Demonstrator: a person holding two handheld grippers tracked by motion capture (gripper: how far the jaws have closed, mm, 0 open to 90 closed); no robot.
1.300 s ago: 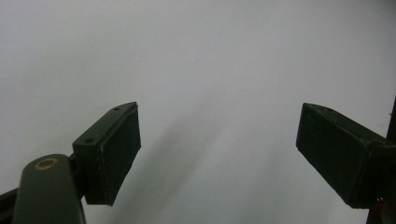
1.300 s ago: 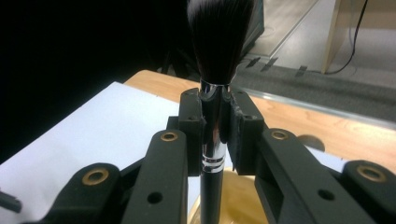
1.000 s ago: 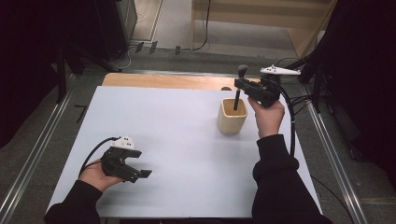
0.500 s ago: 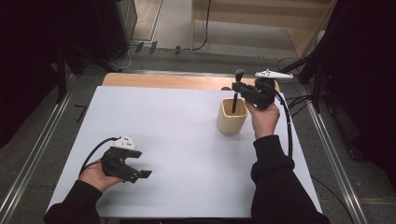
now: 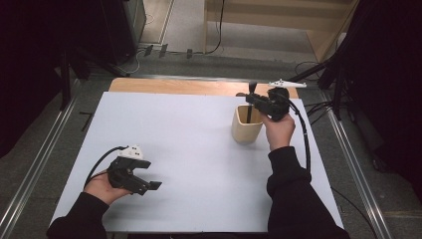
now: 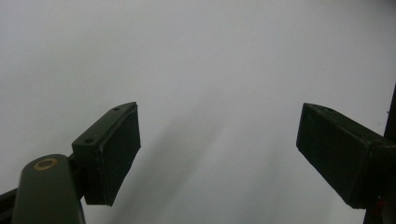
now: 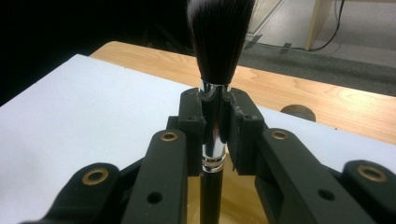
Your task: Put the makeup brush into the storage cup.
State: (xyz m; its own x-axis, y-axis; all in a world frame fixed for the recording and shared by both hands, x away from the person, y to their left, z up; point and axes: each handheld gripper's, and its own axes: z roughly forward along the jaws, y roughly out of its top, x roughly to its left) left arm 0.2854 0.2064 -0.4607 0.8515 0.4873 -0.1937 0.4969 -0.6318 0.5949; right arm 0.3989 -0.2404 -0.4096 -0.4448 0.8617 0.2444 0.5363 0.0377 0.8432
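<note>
1. A makeup brush (image 7: pixel 215 93), with soft dark bristles and a shiny metal ferrule, was clamped upright by the right gripper (image 5: pixel 254 97), its fingers closed on the ferrule.
2. Its handle was lowered into a rounded wooden cup (image 5: pixel 246 130) on the matte white counter (image 5: pixel 189 144).
3. The left gripper (image 5: pixel 149 181) was held with fingers apart, empty.

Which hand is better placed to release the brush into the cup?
Right: the right gripper already holds the brush upright, its handle in the cup. The left gripper rests open, far off.

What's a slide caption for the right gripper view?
Right gripper clamps a makeup brush upright by its silver ferrule above a wooden cup.
</note>
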